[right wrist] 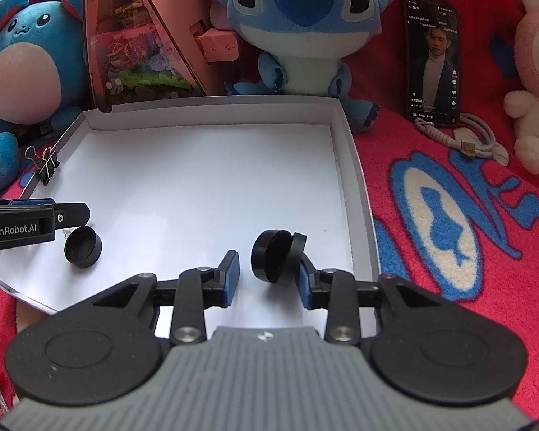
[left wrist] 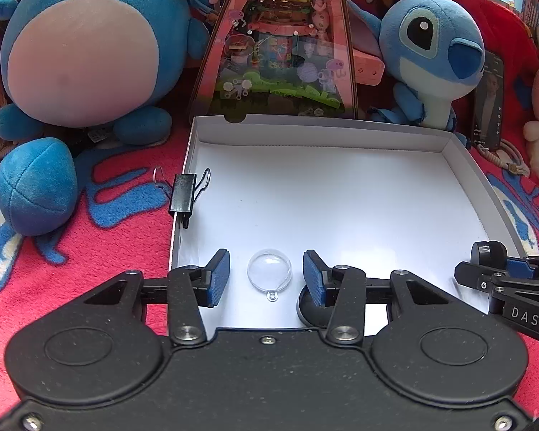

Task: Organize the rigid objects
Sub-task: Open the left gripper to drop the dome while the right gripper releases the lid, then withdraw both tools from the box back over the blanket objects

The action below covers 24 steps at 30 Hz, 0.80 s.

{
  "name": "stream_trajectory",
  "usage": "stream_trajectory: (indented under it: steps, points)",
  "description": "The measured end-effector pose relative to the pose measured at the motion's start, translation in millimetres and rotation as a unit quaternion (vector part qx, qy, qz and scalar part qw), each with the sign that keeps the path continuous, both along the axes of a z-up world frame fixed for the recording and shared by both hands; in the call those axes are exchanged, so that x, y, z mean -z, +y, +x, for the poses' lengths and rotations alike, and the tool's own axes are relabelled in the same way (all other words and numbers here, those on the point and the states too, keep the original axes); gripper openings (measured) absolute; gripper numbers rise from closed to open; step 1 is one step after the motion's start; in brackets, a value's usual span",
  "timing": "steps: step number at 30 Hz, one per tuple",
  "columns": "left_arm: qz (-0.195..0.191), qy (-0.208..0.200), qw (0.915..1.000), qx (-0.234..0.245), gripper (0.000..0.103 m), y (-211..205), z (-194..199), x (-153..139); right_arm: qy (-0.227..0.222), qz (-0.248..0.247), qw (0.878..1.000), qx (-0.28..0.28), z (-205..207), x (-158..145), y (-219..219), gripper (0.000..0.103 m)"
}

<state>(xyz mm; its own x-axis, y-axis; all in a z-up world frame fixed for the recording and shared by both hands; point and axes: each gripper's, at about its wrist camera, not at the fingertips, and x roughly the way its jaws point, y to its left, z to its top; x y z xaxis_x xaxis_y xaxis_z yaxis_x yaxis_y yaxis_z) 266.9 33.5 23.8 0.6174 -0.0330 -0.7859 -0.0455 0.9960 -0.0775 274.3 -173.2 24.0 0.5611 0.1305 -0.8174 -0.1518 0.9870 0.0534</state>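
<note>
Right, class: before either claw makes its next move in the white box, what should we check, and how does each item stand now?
1. Left claw free of the clear dome: ok, a finger stands apart on each side of it.
2. Right claw gripping nothing: ok, its fingers stand apart.
3. Black round pieces lying steady: cannot tell, they stand tilted against one finger.
4. Black cap inside the white box: ok, on its floor.
5. Binder clip out of the way: ok, clipped on the box's side wall.
</note>
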Motion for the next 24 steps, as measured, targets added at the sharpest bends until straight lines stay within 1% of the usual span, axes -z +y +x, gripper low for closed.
stream_trajectory:
  steps: [2,4,5,12,14,18,22,24]
  points:
    - [0.0,-0.002,1.0,0.002,0.048,0,-2,-1,-0.005,0.0,1.0,-0.001,-1,-3,0,0.045]
    - [-0.001,-0.004,1.0,0.005,0.051,-1,-4,-2,-0.008,-0.002,1.0,-0.003,-1,-5,0,0.054]
    - [-0.001,-0.006,1.0,0.007,0.053,-1,-5,-3,-0.01,-0.001,1.0,-0.004,-2,-6,0,0.056]
    - [0.003,-0.022,0.9995,0.021,0.059,-5,-18,-14,-0.019,0.01,1.0,-0.002,-8,-14,-4,0.059]
    - [0.005,-0.028,0.9992,0.026,0.062,-5,-24,-19,-0.022,0.017,1.0,-0.002,-11,-17,-6,0.062]
    - [0.007,-0.045,0.998,0.043,0.066,-8,-42,-29,-0.032,0.029,0.999,-0.005,-23,-24,-11,0.065]
    - [-0.002,-0.057,0.9968,0.055,0.075,-8,-63,-35,-0.048,0.031,0.998,-0.015,-43,-30,-14,0.073]
    - [-0.002,-0.063,0.9961,0.062,0.076,-10,-75,-38,-0.058,0.03,0.998,-0.022,-54,-32,-15,0.076]
